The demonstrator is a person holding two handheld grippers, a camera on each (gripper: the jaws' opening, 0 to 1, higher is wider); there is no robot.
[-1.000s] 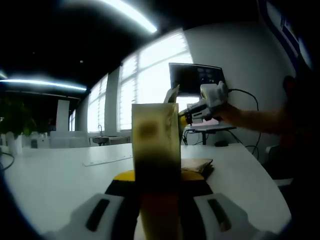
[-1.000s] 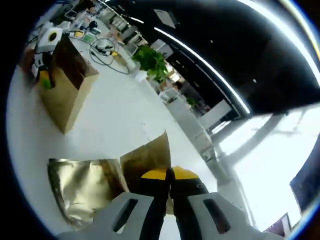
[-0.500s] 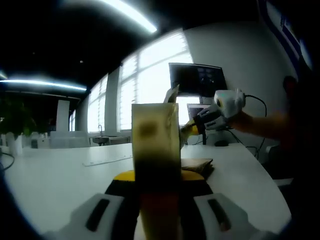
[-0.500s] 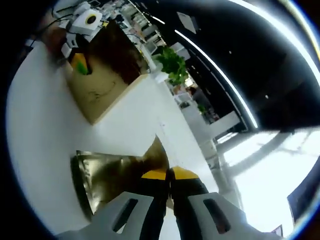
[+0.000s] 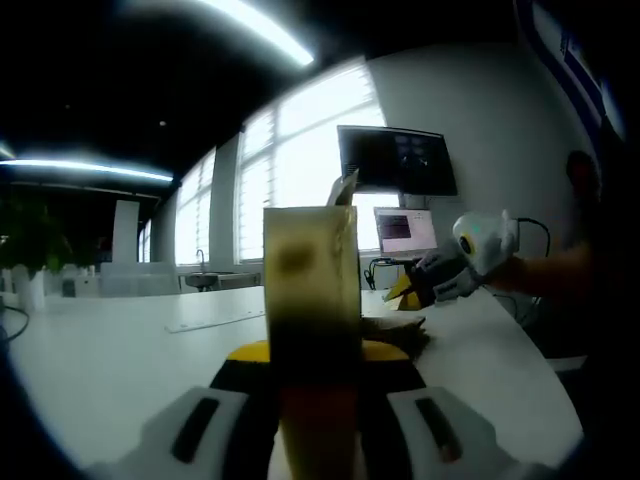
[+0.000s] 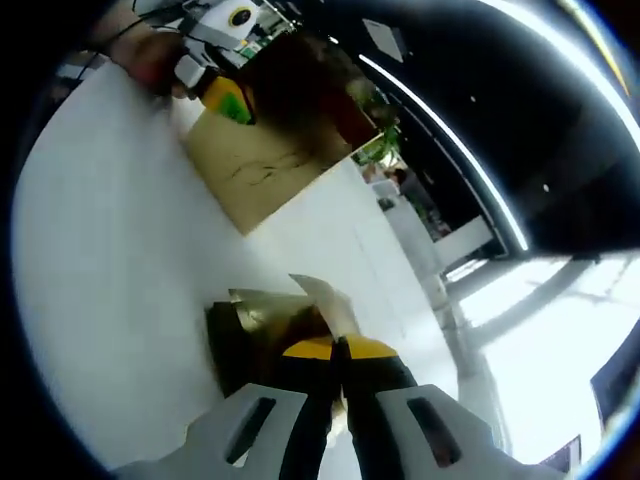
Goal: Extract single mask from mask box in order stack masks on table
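My left gripper (image 5: 314, 352) is shut on the tan mask box (image 5: 310, 290), which stands upright on the white table (image 5: 120, 350) with a flap raised at its top. To its right, my right gripper (image 5: 408, 292) hangs low over a flat pile of gold-brown mask packets (image 5: 392, 328). In the right gripper view, my right gripper (image 6: 338, 350) is shut on a mask packet (image 6: 322, 300) just above that pile of packets (image 6: 250, 335). Farther off stands the mask box (image 6: 270, 150), with the left gripper (image 6: 226, 100) on it.
A monitor (image 5: 396, 160) and a small lit screen (image 5: 404, 230) stand behind the table by bright windows. A flat strip (image 5: 215, 320) lies on the table at left. A person's arm (image 5: 560, 270) reaches in from the right. A potted plant (image 6: 380, 145) shows beyond the box.
My right gripper has come down and away from the box's top with the mask packet, and now hangs low over the pile of packets. The left gripper and box have not moved.
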